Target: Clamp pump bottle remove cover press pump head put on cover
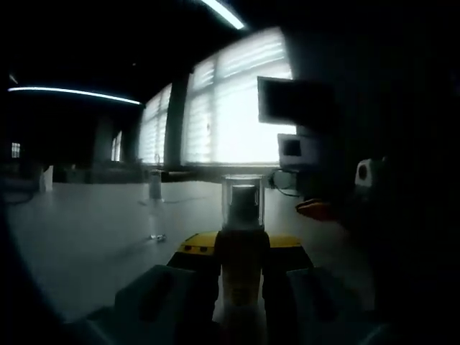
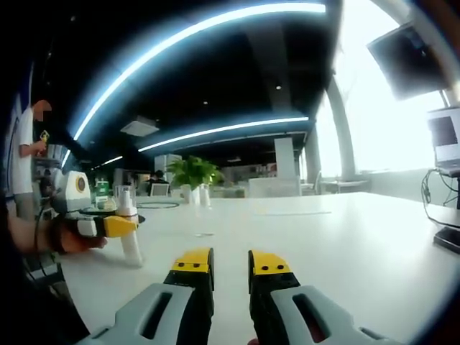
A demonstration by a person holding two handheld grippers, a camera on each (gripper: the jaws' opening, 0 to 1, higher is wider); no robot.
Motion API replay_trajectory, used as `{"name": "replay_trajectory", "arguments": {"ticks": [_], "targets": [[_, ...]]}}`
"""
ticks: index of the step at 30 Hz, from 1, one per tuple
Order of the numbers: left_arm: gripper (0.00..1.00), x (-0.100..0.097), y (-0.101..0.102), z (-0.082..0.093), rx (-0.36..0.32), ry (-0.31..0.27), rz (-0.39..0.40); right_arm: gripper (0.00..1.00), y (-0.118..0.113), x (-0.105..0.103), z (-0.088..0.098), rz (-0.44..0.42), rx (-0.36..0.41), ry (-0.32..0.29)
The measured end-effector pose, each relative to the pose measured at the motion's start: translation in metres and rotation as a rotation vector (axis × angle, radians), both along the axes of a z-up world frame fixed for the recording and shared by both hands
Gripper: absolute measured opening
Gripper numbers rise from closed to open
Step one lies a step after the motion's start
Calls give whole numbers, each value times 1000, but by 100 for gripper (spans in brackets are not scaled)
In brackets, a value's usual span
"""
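My left hand-held gripper (image 1: 243, 277) is clamped on the pump bottle (image 1: 242, 280), its yellow-tipped jaws pressed against both sides of the pale body, and the bottle stands upright on the white desk (image 1: 86, 237). The clear cover (image 1: 243, 202) sits over the pump head. Any label on the bottle is too dark to read. A second small clear bottle (image 1: 155, 185) stands farther off on the desk toward the bright windows. In the right gripper view, my right hand-held gripper (image 2: 230, 269) hangs above the desk holding nothing, jaws only a narrow gap apart, well away from the bottle at the left. A potted plant (image 2: 192, 175) stands at the far end.
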State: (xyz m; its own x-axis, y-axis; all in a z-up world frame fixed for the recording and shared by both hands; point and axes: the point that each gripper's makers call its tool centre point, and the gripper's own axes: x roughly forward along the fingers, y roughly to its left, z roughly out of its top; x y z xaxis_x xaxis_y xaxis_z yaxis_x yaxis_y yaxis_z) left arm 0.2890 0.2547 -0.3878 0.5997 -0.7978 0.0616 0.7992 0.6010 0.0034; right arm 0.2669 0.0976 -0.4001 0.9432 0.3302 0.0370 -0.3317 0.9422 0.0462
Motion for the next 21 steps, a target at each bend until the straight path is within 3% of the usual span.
{"name": "replay_trajectory", "arguments": {"ticks": [12, 16, 21], "targets": [[13, -2, 1, 0, -11, -8, -3, 14, 0, -1, 1, 7, 5, -8], [13, -3, 0, 0, -13, -4, -4, 14, 3, -6, 5, 71, 51, -14], [13, -2, 1, -1, -14, 0, -3, 14, 4, -9, 10, 89, 80, -20]]}}
